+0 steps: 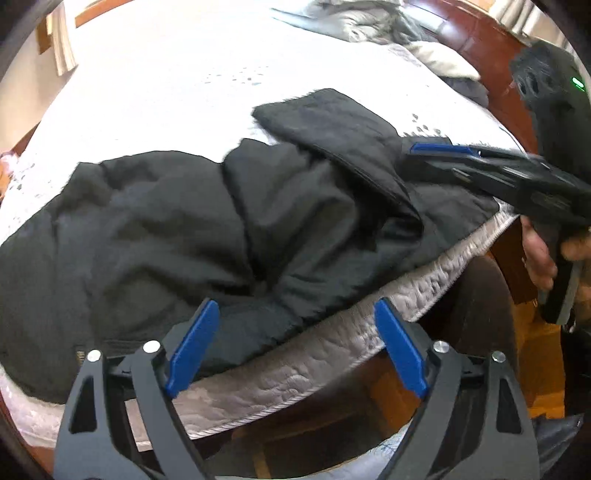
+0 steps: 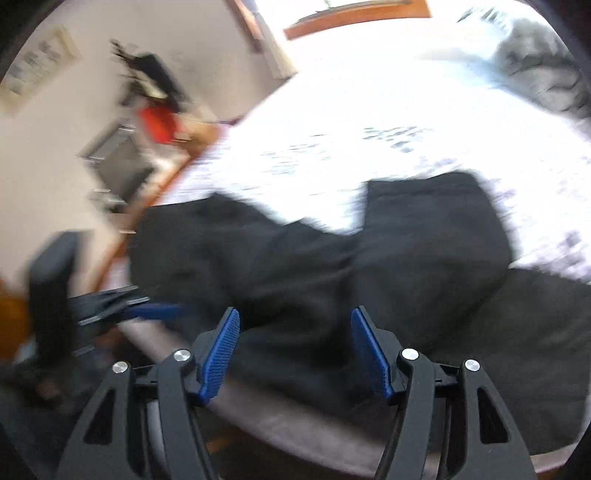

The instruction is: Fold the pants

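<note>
Black pants (image 1: 192, 229) lie crumpled on a white mattress (image 1: 166, 92), near its front edge, with one part folded over at the upper right (image 1: 332, 125). My left gripper (image 1: 295, 321) is open and empty, just over the mattress edge at the pants' near hem. My right gripper (image 2: 293, 332) is open and empty, right above the pants (image 2: 369, 258). It also shows in the left wrist view (image 1: 436, 147), over the pants' right side. The right wrist view is blurred by motion.
The mattress has a quilted grey side (image 1: 314, 369) above a wooden bed frame (image 1: 332, 424). Grey bedding (image 1: 369, 22) is heaped at the far end by a dark wooden headboard (image 1: 480, 44). A cabinet (image 2: 118, 166) stands by the wall on the left.
</note>
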`<action>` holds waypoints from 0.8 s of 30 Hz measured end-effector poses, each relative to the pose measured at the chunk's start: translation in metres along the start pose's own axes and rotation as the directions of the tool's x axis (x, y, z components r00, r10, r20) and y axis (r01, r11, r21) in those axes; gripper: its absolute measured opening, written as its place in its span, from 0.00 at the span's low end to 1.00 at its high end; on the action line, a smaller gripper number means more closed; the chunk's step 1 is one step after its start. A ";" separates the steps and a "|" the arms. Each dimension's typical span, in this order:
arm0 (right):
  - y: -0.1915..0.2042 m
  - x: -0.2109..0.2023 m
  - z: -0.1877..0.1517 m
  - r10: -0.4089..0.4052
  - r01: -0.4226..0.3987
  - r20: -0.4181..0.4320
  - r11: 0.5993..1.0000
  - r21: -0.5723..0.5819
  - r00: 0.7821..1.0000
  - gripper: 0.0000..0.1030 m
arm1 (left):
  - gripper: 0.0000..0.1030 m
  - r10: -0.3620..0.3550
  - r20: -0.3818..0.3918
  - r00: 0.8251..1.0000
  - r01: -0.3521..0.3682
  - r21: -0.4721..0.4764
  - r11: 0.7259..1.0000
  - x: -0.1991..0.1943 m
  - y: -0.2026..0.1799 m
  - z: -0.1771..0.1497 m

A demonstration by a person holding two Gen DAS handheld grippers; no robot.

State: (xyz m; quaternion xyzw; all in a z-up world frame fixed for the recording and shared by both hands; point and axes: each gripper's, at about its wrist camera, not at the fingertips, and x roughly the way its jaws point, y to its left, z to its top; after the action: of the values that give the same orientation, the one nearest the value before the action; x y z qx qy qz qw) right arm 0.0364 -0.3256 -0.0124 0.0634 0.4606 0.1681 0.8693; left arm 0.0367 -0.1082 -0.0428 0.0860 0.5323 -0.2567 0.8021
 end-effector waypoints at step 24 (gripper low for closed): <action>-0.020 0.175 0.085 -0.651 0.678 -0.243 0.734 0.040 0.719 0.10 | 0.88 0.301 -0.018 0.953 -0.285 -0.383 0.879 0.008 0.088 0.017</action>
State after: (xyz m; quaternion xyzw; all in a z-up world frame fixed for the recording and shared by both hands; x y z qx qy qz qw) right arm 0.2017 -0.2791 -0.1053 -0.0696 0.5524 -0.1790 0.8111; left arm 0.0975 -0.0428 -0.0549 0.0025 0.5357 -0.0257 0.8440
